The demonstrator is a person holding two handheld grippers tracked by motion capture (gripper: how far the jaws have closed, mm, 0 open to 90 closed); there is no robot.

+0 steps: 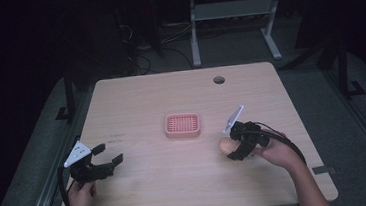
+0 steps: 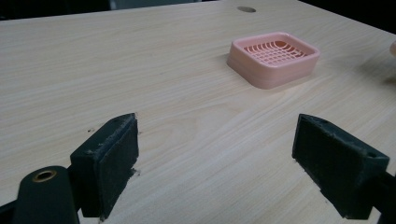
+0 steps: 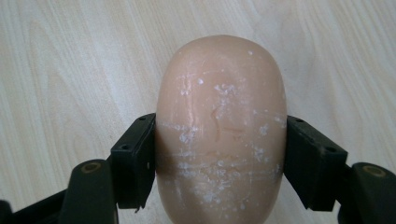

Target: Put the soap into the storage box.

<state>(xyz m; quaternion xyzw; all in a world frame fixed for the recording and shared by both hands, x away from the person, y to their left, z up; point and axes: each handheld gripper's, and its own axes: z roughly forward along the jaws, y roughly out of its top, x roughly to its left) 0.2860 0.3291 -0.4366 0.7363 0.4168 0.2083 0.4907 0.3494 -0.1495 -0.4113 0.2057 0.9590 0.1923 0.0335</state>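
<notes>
- The high view looks forward and down from above the person's side, taking in the whole table (image 1: 148, 186) with the floor and desk legs beyond it.
- The left gripper view sits low, just behind the left gripper (image 2: 217, 158), facing ahead across the tabletop; the tray (image 2: 273, 58) lies well ahead of the jaws, to their right.
- The right gripper view looks steeply down along the right gripper (image 3: 219, 163), very near (wood grain is all that lies behind), with the soap (image 3: 220, 126) between its jaws.
- High and left gripper views share the tray (image 1: 183, 125) and the table's hole (image 1: 218, 80); high and right gripper views share the soap (image 1: 223, 145).
</notes>
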